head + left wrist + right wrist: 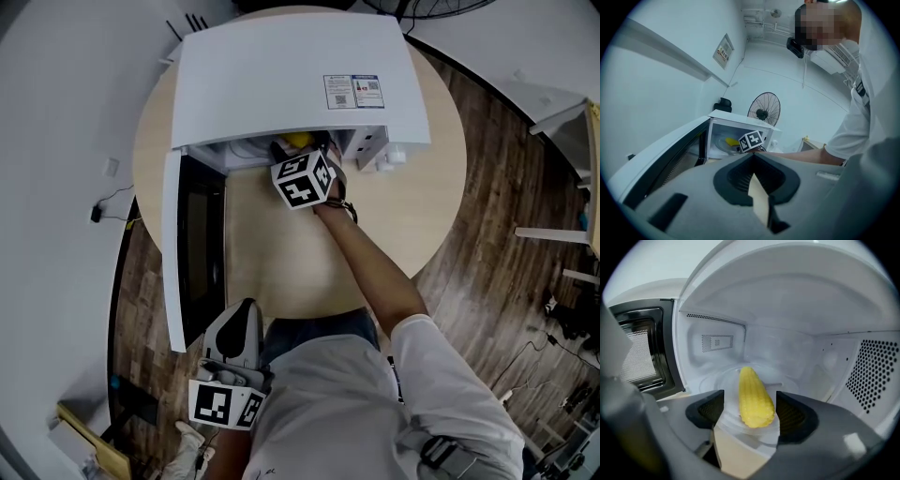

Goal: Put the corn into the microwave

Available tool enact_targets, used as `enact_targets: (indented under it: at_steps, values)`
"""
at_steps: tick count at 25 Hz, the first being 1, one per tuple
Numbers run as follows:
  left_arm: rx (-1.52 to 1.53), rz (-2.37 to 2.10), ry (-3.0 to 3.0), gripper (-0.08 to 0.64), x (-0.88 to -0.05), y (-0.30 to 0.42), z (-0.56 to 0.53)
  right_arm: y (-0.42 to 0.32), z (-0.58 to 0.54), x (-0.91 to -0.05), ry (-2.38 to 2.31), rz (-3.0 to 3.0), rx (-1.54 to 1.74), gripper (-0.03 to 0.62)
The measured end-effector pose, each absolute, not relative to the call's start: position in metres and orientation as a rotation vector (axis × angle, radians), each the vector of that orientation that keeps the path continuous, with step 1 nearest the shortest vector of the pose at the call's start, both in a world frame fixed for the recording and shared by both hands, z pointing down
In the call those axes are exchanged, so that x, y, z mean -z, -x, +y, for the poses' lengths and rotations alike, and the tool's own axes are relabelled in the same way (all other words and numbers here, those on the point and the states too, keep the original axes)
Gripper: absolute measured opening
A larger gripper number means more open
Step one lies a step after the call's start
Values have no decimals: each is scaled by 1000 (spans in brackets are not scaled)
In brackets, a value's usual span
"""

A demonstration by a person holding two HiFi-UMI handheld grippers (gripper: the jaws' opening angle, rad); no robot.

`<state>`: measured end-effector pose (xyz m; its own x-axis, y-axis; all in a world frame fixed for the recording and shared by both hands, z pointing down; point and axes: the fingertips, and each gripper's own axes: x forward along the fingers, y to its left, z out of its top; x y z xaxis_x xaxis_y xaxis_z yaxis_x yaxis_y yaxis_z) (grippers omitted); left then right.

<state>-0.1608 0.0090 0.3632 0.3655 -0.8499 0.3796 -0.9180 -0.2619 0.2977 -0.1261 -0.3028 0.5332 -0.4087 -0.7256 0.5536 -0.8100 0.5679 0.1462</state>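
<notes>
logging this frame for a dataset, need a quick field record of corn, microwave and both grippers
corn: lying on the glass turntable inside the microwave
door: swung open
right gripper: at the cavity mouth, jaws apart either side of the corn, gaps showing
left gripper: jaws together, empty, held low near the person's waist

Corn point(754, 397) lies on turntable point(723, 378) inside microwave point(787, 310), lengthwise between right gripper point(751, 411) jaws, touching neither. Microwave door point(640, 348) stands left of that gripper. Left gripper point(234, 349) well behind, outside microwave.
</notes>
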Motion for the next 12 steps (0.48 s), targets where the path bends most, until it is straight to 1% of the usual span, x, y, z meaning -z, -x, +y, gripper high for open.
enact_targets:
  at_steps: [12]
  values:
    - [-166,-1512,-2208,-5,-355,155,18,113,-285,-513,-1262,-2253,-209,341]
